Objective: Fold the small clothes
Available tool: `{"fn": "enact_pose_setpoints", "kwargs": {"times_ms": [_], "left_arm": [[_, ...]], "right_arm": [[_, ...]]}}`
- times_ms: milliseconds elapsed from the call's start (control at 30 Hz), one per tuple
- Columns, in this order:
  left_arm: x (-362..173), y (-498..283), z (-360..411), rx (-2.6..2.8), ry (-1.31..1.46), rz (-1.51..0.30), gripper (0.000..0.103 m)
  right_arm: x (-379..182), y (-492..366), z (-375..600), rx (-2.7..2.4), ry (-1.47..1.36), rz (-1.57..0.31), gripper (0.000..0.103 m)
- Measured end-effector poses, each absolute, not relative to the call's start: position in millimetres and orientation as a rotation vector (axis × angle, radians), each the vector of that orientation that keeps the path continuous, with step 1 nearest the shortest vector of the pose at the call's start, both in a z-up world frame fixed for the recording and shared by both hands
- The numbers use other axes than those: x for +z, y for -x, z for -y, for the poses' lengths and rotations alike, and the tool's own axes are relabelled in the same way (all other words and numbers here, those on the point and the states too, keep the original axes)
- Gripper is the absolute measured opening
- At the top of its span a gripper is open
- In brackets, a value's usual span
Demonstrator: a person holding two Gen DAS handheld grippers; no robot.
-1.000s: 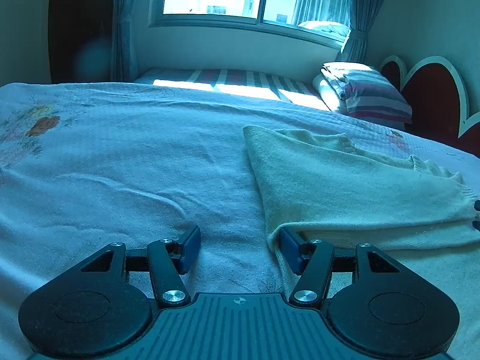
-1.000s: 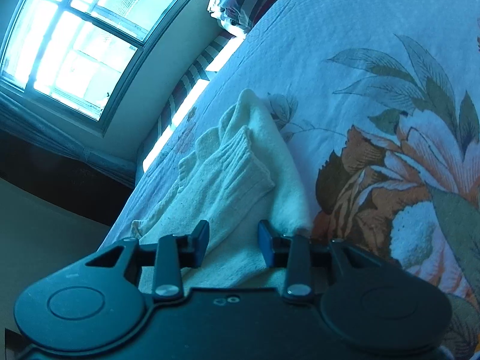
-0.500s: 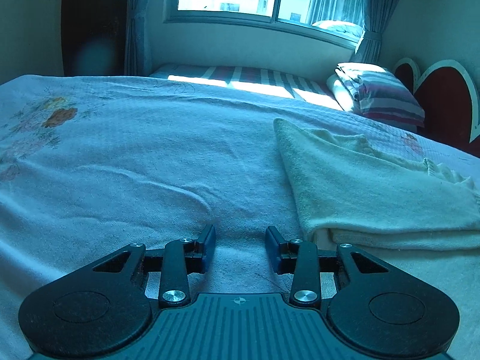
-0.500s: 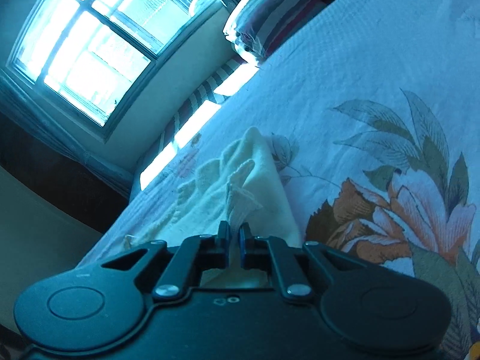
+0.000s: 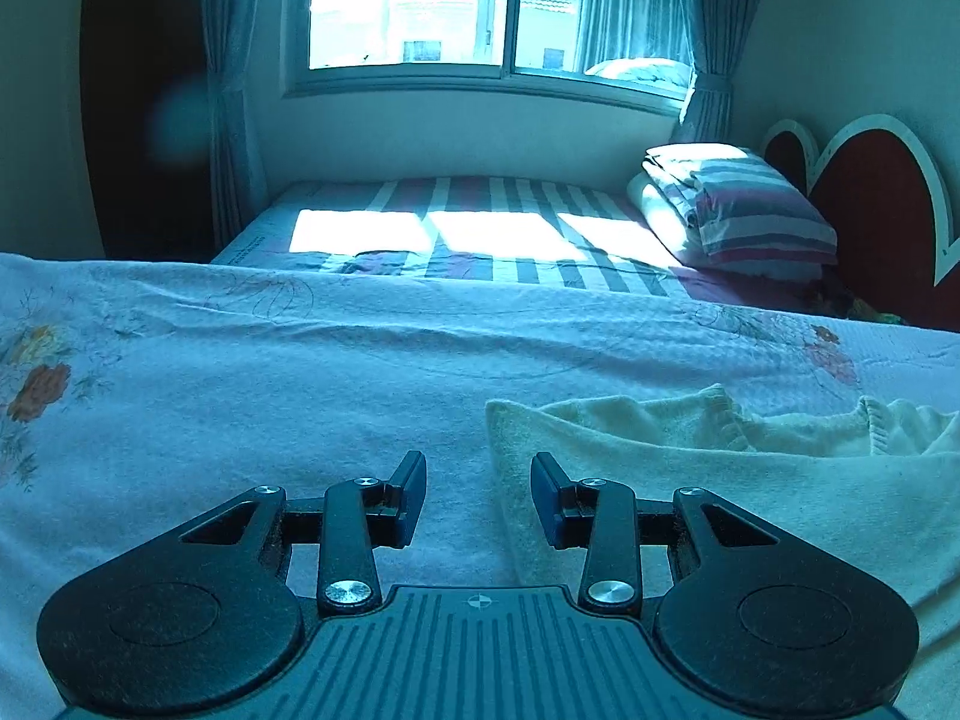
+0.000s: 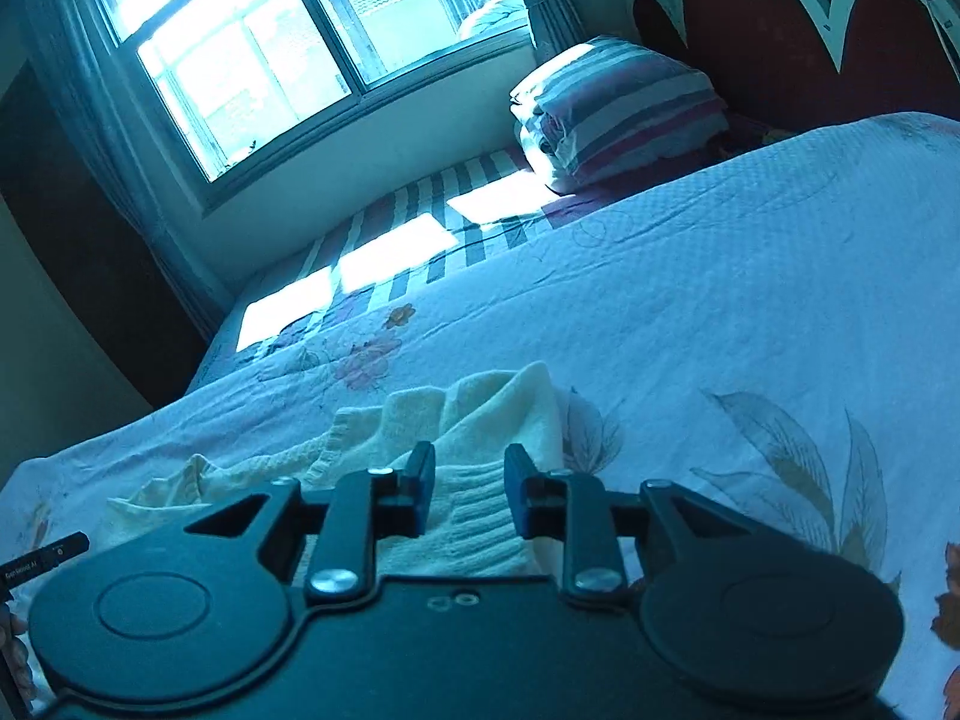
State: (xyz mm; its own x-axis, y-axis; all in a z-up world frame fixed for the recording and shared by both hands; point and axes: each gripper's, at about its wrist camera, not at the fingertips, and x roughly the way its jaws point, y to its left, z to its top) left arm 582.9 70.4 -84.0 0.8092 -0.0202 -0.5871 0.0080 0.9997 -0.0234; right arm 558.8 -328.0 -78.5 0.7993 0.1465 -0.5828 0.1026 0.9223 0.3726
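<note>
A cream knitted garment (image 5: 708, 480) lies folded on the flowered bedspread (image 5: 240, 396), at the right of the left wrist view. My left gripper (image 5: 478, 489) is open and low over the bed, with the garment's left edge running between its fingers. In the right wrist view the same garment (image 6: 480, 414) lies bunched, its ribbed cuff under my right gripper (image 6: 463, 492). That gripper is open and holds nothing.
A striped folded quilt (image 5: 744, 204) lies on a second striped bed (image 5: 480, 228) under the window (image 5: 498, 6). A red heart-shaped headboard (image 5: 882, 216) stands at the right. Flowered bedspread (image 6: 750, 312) stretches right of the garment.
My right gripper shut on the ribbed cuff half a second ago and has opened again, letting it go. My left gripper narrowed, drew back left, then returned to the garment's left edge.
</note>
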Motion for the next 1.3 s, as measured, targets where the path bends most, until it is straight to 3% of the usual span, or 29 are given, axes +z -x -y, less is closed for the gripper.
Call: {"fn": "enact_pose_setpoints", "kwargs": {"times_ms": [167, 233, 300, 367, 433, 467, 633, 700, 767, 967, 1300], "left_arm": [[-106, -607, -66, -0.016, 0.004, -0.672, 0.038], [-113, -610, -65, -0.008, 0.004, -0.654, 0.046], [-111, -612, -65, 0.001, 0.0, -0.659, 0.051], [-100, -606, -67, -0.006, 0.011, -0.638, 0.051], [-91, -591, -67, -0.024, 0.012, -0.606, 0.051], [-88, -584, -65, -0.042, 0.016, -0.605, 0.051], [-106, -561, -43, -0.092, -0.049, -0.657, 0.051], [-112, -552, -41, -0.073, -0.072, -0.62, 0.057], [-102, -547, -45, -0.07, -0.055, -0.626, 0.058], [-80, -520, -33, -0.131, -0.076, -0.547, 0.058], [-102, -519, 16, -0.154, -0.093, -0.654, 0.058]], "right_arm": [[-89, -577, 319, 0.087, -0.377, -0.675, 0.013], [-102, -585, 310, 0.041, -0.315, -0.751, 0.004], [-108, -581, 316, 0.044, -0.343, -0.722, 0.003], [-103, -579, 317, 0.046, -0.339, -0.723, 0.003], [-91, -573, 313, 0.054, -0.308, -0.698, 0.022], [-86, -568, 310, 0.058, -0.287, -0.677, 0.024], [-86, -555, 298, 0.1, -0.187, -0.699, 0.02], [-101, -556, 290, 0.103, -0.107, -0.725, 0.02], [-101, -555, 286, 0.1, -0.068, -0.712, 0.02], [-75, -538, 273, 0.159, -0.068, -0.656, 0.024], [-97, -544, 226, 0.27, -0.062, -0.727, 0.019]]}}
